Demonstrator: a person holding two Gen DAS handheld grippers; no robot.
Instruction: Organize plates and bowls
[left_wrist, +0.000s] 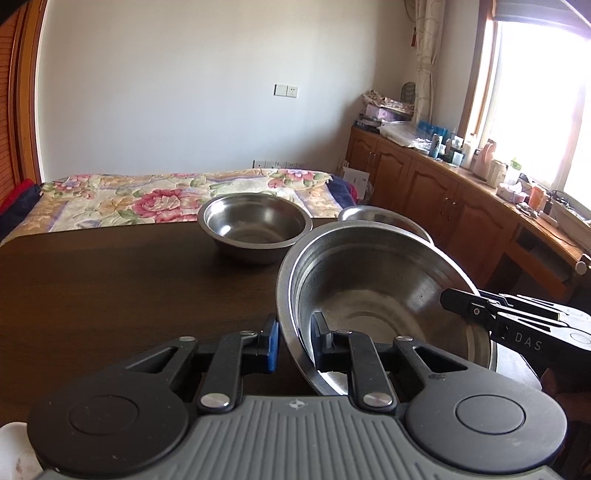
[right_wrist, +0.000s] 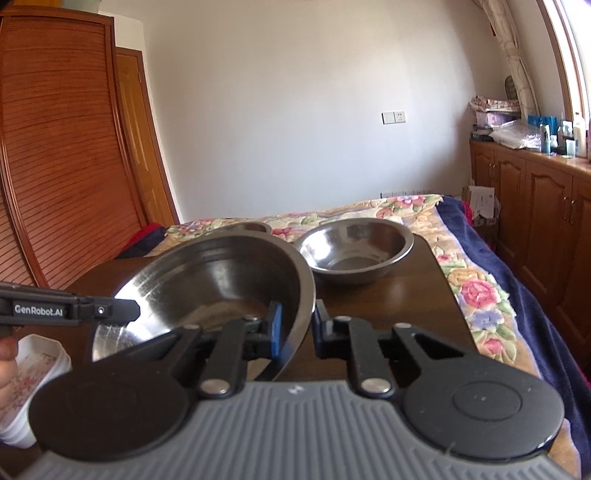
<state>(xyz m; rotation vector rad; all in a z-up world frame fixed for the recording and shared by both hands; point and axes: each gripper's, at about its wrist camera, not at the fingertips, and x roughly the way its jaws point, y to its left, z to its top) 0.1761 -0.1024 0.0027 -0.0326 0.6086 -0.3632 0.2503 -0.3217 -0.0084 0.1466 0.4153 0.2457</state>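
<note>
A large steel bowl (left_wrist: 369, 288) (right_wrist: 207, 273) hangs tilted over the dark wooden table (left_wrist: 110, 288) (right_wrist: 406, 306), held by both grippers. My left gripper (left_wrist: 295, 332) is shut on its near left rim, one finger inside and one outside. My right gripper (right_wrist: 297, 325) is shut on the opposite rim the same way. Each gripper also shows in the other's view, the right gripper (left_wrist: 454, 301) and the left gripper (right_wrist: 129, 310). A smaller steel bowl (left_wrist: 255, 229) (right_wrist: 354, 251) sits upright on the table's far side. Another steel bowl (left_wrist: 369, 214) (right_wrist: 247, 227) is mostly hidden behind the large one.
A stack of white flowered dishes (right_wrist: 37, 369) stands at the table's near left corner, beside a hand. A bed with a floral cover (left_wrist: 147, 199) (right_wrist: 480, 295) lies just beyond the table. Wooden cabinets (left_wrist: 424, 184) with clutter on top run under the window.
</note>
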